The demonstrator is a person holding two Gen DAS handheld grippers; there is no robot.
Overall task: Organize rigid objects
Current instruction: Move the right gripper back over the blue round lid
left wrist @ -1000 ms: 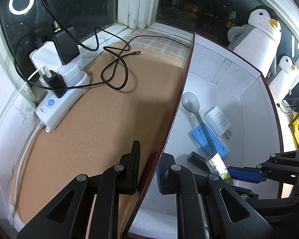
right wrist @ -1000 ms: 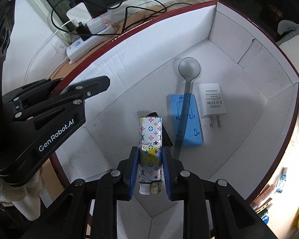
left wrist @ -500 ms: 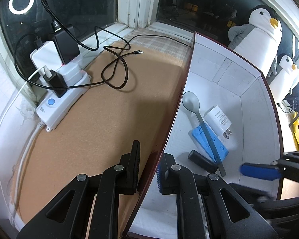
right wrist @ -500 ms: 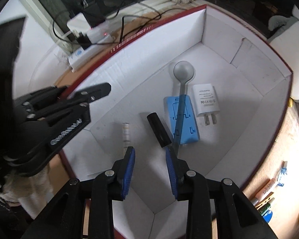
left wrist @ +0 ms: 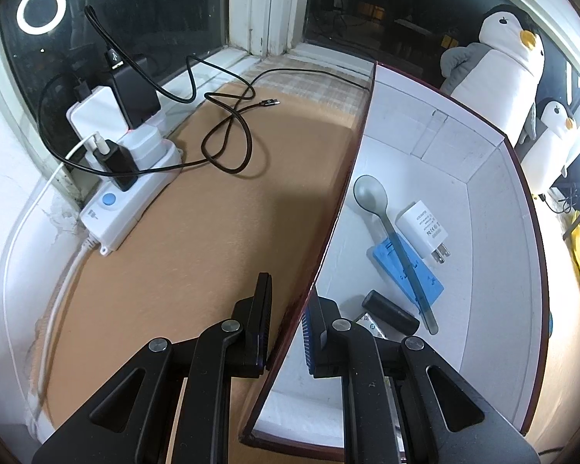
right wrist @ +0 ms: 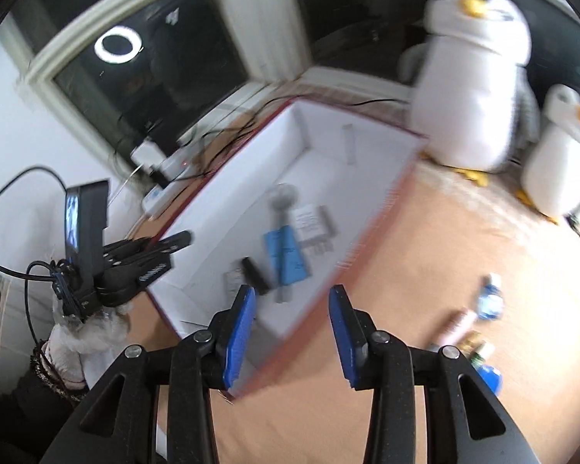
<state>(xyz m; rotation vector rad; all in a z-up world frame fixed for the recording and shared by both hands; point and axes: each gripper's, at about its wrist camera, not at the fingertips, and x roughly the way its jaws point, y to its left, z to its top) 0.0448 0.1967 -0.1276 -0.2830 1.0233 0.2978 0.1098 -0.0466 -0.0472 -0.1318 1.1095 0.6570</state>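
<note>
The left gripper (left wrist: 286, 321) straddles the near wall of the white-lined cardboard box with a dark red rim (left wrist: 361, 131), one finger outside over the brown cork-like mat (left wrist: 197, 239) and one inside; its jaws sit close on the wall and appear to be steadying it.

Inside the box, ahead and right of those jaws, lie a patterned lighter (left wrist: 371, 323) partly hidden by the fingers, a short black cylinder (left wrist: 390, 311), a grey plastic spoon (left wrist: 371, 195) across a flat blue plastic piece (left wrist: 408, 266), and a white plug-in wall charger (left wrist: 423, 228). So several rigid objects look already stowed.

The right gripper (right wrist: 292, 332) hangs above the box's near corner with its jaws wide apart and nothing between them. The view is blurred. To the right of its jaws, several small items (right wrist: 479, 321) lie loose on the mat outside the box, too smeared to identify. They are probably what is left to gather.
</note>
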